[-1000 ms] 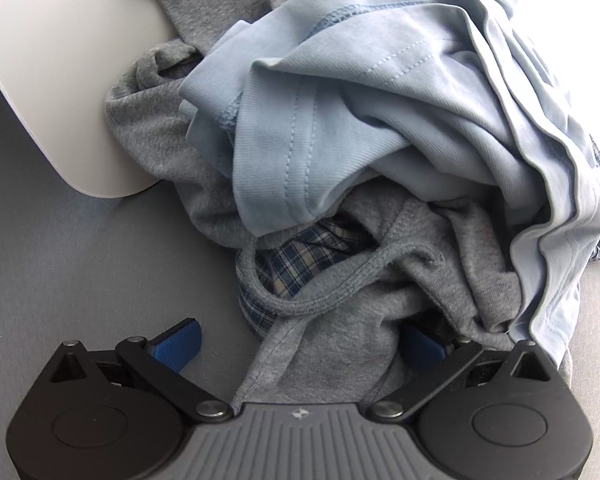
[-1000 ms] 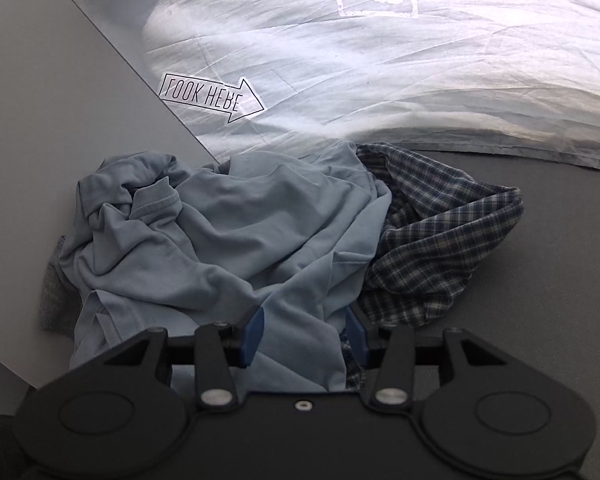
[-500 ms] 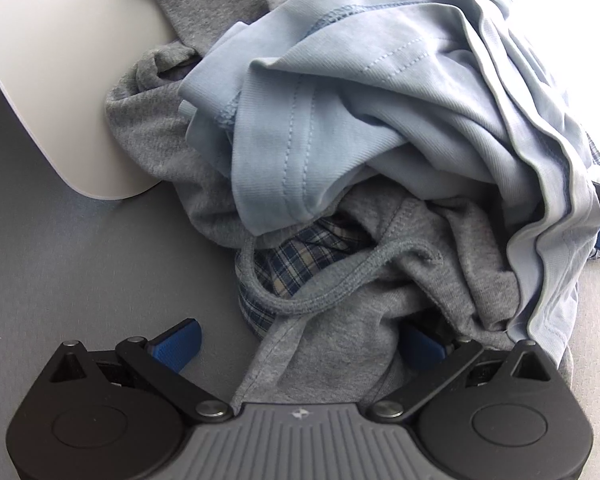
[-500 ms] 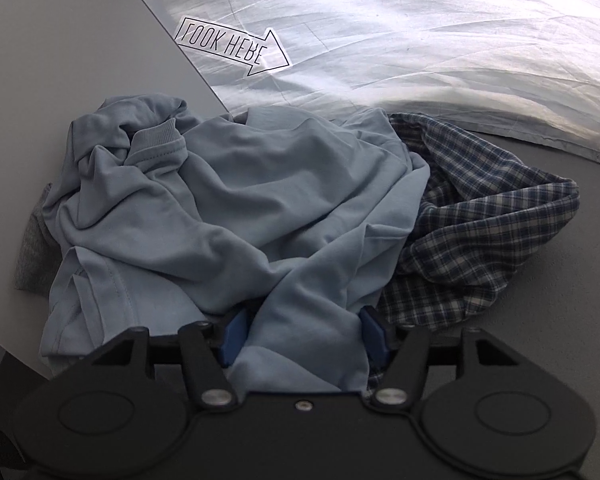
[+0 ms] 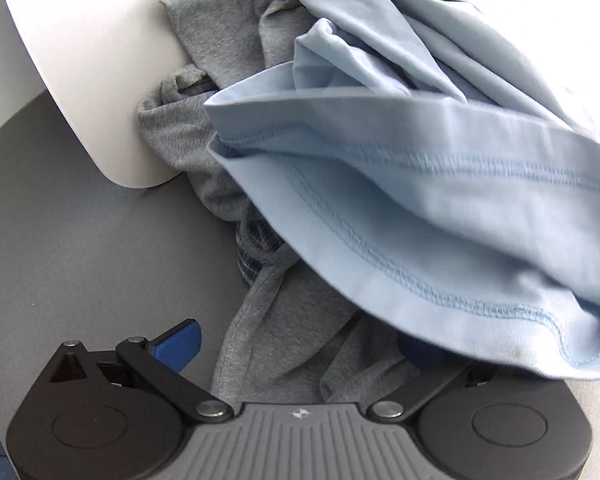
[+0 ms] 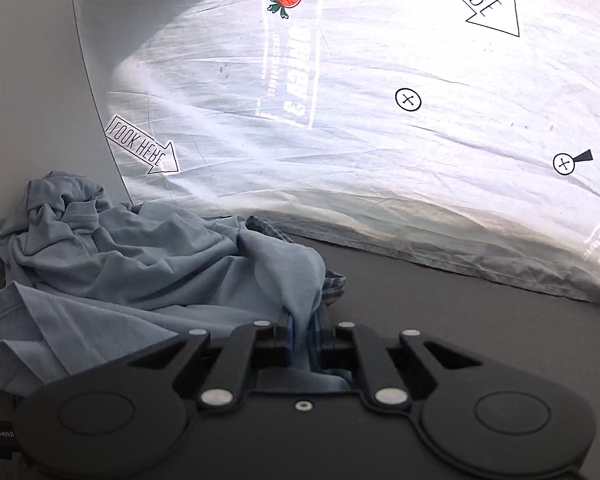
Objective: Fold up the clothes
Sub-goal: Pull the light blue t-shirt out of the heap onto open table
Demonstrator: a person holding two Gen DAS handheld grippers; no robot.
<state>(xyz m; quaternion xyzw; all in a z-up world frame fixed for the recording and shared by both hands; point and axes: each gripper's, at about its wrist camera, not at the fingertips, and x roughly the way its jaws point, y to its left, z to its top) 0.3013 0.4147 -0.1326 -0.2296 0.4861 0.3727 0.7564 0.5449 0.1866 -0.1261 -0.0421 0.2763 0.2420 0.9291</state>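
Observation:
A heap of clothes lies on a grey surface: a light blue T-shirt (image 5: pixel 440 208), a grey knit garment (image 5: pixel 300 344) under it, and a dark plaid shirt (image 5: pixel 256 248) showing through. My left gripper (image 5: pixel 300 344) is open, its jaws wide apart on either side of the grey garment; the right blue pad is mostly hidden under the blue shirt's hem. My right gripper (image 6: pixel 303 336) is shut on a fold of the light blue T-shirt (image 6: pixel 140 280) and holds it raised, with the plaid shirt (image 6: pixel 332 284) just behind.
A white rounded panel (image 5: pixel 100 80) stands at the left of the heap. A crinkled white plastic sheet (image 6: pixel 380 140) printed with arrows, crosses and a carrot lies behind the clothes. Grey surface (image 6: pixel 460 312) extends to the right.
My right gripper closed on the blue T-shirt and lifted it. In the left wrist view the blue shirt's hem rose and swung over the grey garment. The left gripper stayed open.

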